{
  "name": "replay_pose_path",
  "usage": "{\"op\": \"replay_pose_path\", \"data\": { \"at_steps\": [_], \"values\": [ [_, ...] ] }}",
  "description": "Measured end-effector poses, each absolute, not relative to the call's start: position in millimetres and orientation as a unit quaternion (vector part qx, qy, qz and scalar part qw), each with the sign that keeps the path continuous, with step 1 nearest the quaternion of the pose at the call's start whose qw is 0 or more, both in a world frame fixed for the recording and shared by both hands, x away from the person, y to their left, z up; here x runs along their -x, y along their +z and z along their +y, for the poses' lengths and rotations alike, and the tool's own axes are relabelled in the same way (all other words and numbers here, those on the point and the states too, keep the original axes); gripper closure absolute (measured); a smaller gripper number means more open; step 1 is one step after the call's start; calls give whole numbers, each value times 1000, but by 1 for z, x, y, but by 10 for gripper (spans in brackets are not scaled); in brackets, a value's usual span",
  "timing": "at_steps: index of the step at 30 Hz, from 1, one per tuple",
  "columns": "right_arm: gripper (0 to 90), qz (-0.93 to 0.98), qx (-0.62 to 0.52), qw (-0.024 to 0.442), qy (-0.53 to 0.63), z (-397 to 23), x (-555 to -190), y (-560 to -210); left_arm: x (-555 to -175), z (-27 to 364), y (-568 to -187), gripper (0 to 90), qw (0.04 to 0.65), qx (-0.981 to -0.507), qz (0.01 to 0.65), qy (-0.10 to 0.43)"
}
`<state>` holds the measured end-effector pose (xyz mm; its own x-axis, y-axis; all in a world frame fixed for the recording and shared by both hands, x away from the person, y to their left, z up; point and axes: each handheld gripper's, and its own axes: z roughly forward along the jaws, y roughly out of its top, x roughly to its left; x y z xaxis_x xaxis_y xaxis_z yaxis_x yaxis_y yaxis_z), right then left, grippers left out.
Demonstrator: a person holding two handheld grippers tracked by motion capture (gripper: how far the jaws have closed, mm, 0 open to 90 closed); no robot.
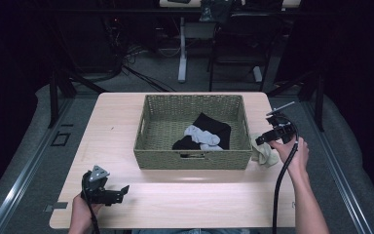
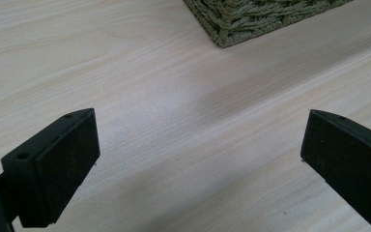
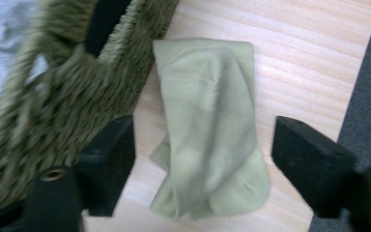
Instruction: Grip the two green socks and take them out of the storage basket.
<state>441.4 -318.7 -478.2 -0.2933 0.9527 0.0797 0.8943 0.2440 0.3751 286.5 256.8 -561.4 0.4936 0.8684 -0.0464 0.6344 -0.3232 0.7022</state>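
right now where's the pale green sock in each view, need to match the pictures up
High view: the pale green sock lies on the table, right of the basket's near right corner, under the right gripper.
Left gripper view: not in it.
Right gripper view: centre, between the open jaws.
Shared landmark: the woven basket.

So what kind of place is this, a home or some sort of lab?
Probably a lab or recording workspace, not a home. The table sits on grey carpet amid dark frame posts, with loose cables and desk legs behind. The basket of clothes looks like a test setup.
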Motion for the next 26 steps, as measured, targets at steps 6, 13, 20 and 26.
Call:
{"op": "replay_pose_path", "data": {
  "at_steps": [6,13,20,26],
  "values": [
    [136,787,-577,99,195,-320,-415,-469,-286,257,-561,3,339,-795,473,172],
    [98,789,-564,118,216,-319,-377,-471,-287,256,-561,3,339,-795,472,173],
    [27,795,-553,126,217,-318,-342,-497,-287,255,-562,2,341,-794,472,173],
    [14,794,-560,119,204,-321,-338,-511,-287,255,-561,2,339,-796,470,171]
  ]
}}
